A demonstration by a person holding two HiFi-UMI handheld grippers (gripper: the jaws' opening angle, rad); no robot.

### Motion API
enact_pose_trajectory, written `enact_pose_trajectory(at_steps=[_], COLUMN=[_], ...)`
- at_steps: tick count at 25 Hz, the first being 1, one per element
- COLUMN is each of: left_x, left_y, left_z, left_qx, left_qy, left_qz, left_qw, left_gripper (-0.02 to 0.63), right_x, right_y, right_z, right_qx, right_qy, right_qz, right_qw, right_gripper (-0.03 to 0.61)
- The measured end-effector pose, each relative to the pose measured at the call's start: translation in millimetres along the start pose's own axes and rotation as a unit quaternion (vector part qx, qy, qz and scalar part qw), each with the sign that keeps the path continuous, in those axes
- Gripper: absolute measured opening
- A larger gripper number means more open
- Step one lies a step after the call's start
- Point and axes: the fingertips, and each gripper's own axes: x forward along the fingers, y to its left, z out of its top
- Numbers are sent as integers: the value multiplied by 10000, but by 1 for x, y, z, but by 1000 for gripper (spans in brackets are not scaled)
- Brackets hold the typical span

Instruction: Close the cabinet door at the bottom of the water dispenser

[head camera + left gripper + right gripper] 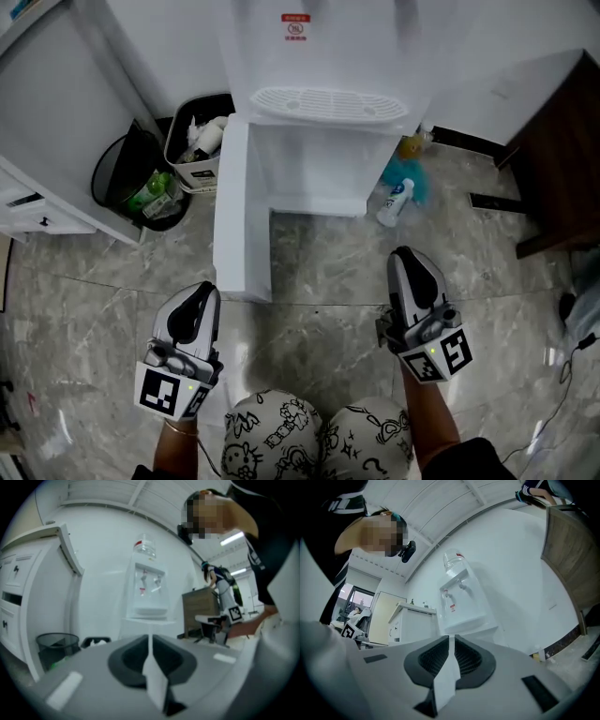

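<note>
Cabinet door (242, 211) open, left gripper (200, 292), right gripper (410, 258) nearby

Water dispenser (319, 150) and its cabinet door (242, 220), smooth white plastic with slight sheen; floor (319, 314), glossy grey marbled tile; round bin (105, 183), black wire mesh; side cabinet (562, 150), dark matt wood.

This is looking like an office break corner. A bottled water dispenser (319, 141) is standing against a white wall, ahead of the fingers of the left gripper (197, 298) and right gripper (412, 262). A mesh bin (117, 178), a full waste bin (192, 141) and white drawer cabinets (37, 202) are sitting beyond the left fingers. A dark wooden desk (562, 159) is standing beyond the right ones, on glossy stone-look tiles (319, 281).
</note>
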Motion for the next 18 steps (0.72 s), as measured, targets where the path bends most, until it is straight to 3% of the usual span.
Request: enact_pose_trajectory(at_steps=[3,7,13,18], left_x=[5,16,57,108], left_y=[2,-1,-49,-92], left_z=[-5,-1,7,8], left_qx=[-122,-177,6,-26], left_qy=[45,-194,-312,-486], left_qz=[34,-58,-887,-1227], left_qw=[9999,9996,9956,9913], left_gripper=[9,-2,0,2], right_x=[-2,-8,-22,-29], right_y=[-2,-8,-16,-18], right_z=[-4,2,25,34], right_qx=[28,-159,-406,-466], right_qy=[56,28,-175,-234], right_qz=[-92,-254,-491,-559], right_qw=[9999,9995,9978,9971], right_gripper=[18,18,18,18])
